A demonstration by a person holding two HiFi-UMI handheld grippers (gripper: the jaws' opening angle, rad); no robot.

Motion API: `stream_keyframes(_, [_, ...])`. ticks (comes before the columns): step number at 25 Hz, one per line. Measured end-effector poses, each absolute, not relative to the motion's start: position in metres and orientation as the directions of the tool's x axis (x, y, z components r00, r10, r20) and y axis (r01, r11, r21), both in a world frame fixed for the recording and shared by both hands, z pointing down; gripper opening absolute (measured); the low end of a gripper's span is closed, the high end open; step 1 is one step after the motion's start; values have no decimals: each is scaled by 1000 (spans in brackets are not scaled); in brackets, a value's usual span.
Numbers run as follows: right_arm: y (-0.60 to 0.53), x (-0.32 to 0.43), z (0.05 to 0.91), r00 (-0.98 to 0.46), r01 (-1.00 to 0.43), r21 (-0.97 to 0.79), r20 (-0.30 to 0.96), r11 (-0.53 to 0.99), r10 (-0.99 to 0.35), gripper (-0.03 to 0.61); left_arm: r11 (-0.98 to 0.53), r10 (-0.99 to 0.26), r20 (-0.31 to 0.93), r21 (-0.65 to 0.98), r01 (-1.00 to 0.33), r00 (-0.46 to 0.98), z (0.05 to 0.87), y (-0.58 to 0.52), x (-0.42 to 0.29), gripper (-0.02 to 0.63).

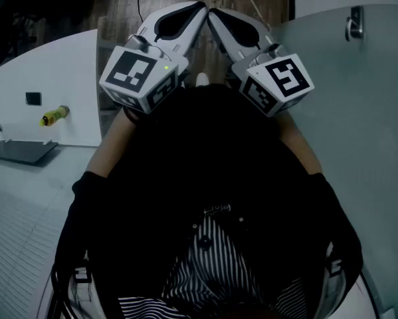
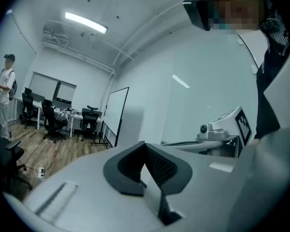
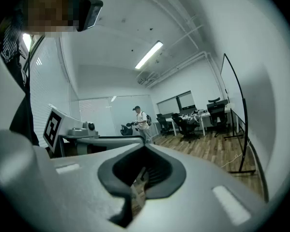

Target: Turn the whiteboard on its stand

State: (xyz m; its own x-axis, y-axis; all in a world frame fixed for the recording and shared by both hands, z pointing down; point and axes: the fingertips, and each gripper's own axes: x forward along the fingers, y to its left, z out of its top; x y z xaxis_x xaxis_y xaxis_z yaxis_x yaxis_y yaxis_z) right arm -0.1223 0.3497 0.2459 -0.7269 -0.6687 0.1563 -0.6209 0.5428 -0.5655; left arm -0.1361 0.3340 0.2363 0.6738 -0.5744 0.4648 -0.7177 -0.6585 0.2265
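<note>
Left tongs (image 2: 145, 145), right tongs (image 3: 144, 149) closed, whiteboard (image 2: 116, 112) beyond

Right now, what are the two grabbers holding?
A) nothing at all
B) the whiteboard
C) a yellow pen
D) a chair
A: the left gripper and the right gripper each have their fingers shut together with nothing between them, and the whiteboard stands on its stand across the room.

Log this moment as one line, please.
stage: before contact | left gripper: shut, empty | right gripper: shut, empty | whiteboard: across room, untouched
</note>
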Motion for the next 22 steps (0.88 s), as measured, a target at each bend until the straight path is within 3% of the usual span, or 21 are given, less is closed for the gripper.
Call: stream_keyframes(22, [346,-69,269,-736,-574,-612,93,545,-670,2,-639,-608,453,208,-741,652,257,334,-95,3])
